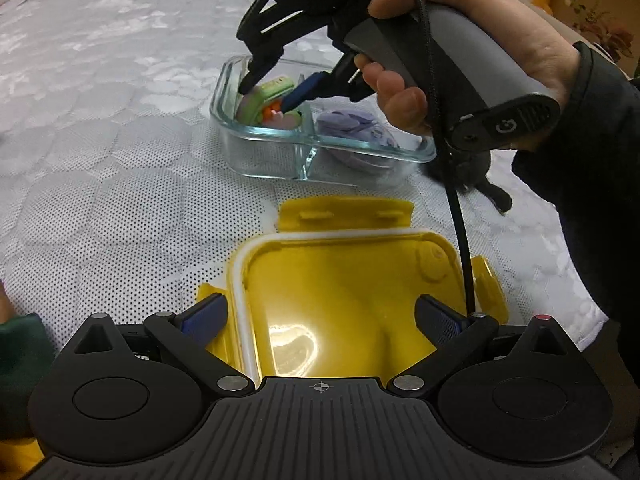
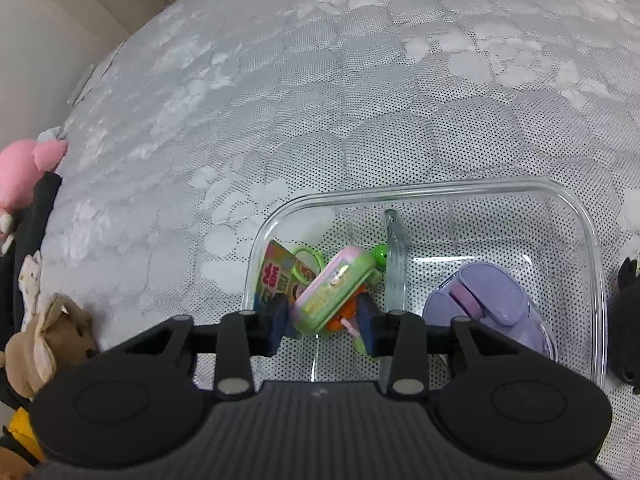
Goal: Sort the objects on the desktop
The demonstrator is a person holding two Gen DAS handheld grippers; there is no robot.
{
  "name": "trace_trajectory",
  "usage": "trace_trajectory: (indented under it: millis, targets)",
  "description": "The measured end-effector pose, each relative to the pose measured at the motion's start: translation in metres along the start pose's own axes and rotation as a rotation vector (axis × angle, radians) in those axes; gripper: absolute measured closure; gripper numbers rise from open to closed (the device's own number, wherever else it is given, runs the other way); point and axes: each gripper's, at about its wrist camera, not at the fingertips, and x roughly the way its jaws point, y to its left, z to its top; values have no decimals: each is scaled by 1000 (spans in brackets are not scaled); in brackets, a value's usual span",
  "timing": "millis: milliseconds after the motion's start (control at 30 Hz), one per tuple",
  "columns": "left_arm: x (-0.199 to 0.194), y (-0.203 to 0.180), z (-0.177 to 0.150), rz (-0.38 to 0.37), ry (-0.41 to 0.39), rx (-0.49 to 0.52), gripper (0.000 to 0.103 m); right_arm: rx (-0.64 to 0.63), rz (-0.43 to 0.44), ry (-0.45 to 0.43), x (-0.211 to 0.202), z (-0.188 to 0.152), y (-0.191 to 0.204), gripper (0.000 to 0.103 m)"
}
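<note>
- The green toy [image 2: 334,290] and the purple thing [image 2: 486,304] lie in the glass box [image 2: 576,216], one on each side.
- The right gripper [image 2: 326,326] sits around the toy, maybe not squeezing.
- The left gripper [image 1: 320,314] is wide apart over the yellow lid [image 1: 344,276], which is not on yet.

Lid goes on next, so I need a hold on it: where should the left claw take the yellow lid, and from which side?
Take the yellow lid by its near rim, coming from the left claw's side. It lies flat, inside up, on the bedspread, with the raised white-sealed edge between the open fingers. The far latch flap looks floppier.
</note>
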Motion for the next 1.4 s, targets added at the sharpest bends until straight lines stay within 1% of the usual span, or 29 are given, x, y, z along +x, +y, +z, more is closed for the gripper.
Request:
trace_trajectory:
  millis: [100,167,233,267,300,333,433,533,567,600,633,667,700,733,800,933,1000,1033,1067,1100,1167,1200,1300,1400]
  targets:
    - [1,1,-1,-27,4,-8,1,11,73,4,-16,-3,-9,74]
    - [1,1,-1,-32,9,-9,1,11,130,-11,-35,-5,-15,78]
    - [2,1,-2,-35,12,-10,1,-4,157,-59,-63,-5,-18,83]
    - [3,0,-1,-35,13,-10,1,-29,151,-96,-79,-5,-18,83]
    - [3,-1,-1,-36,13,-12,1,-53,146,-135,-95,-5,-18,86]
    - [4,-1,-1,-38,15,-14,1,-65,150,-166,-109,-5,-20,102]
    - [8,-2,1,-48,23,-24,1,-79,162,-221,-147,-1,-32,102]
    - [10,-5,2,-52,30,-28,0,-105,121,-279,-166,2,-43,102]
    - [10,-5,2,-53,33,-28,0,-119,98,-295,-168,1,-45,102]
    - [11,-6,2,-55,35,-29,0,-148,64,-304,-168,0,-46,100]
    - [11,-6,2,-56,36,-31,0,-187,35,-296,-167,-3,-46,91]
    - [11,-7,2,-56,37,-31,0,-215,23,-279,-161,-5,-44,86]
    - [12,-8,2,-54,39,-30,0,-232,25,-259,-155,-9,-44,74]
    - [12,-8,2,-52,41,-27,0,-247,32,-227,-146,-12,-42,65]
    - [13,-10,2,-49,47,-21,0,-295,23,-183,-129,-20,-38,65]
    - [13,-9,1,-49,52,-10,0,-479,-88,-119,-97,-39,-16,64]
    - [14,-8,1,-51,53,-13,0,-510,-80,-83,-83,-46,-14,59]
    - [15,-8,2,-53,54,-18,0,-516,-73,-79,-76,-49,-13,62]
    - [16,-8,2,-54,55,-22,0,-519,-65,-82,-69,-53,-14,68]
    - [17,-8,3,-55,58,-22,0,-538,-82,-105,-65,-56,-12,84]
    - [17,-8,2,-50,61,-14,0,-563,-112,-160,-65,-58,-7,85]
    - [16,-8,1,-46,61,-10,0,-539,-110,-176,-67,-55,-8,85]
    - [15,-4,2,-54,58,-25,0,-480,-65,-234,-89,-42,-15,85]
    - [15,-3,4,-55,58,-38,0,-426,-40,-299,-120,-28,-20,85]
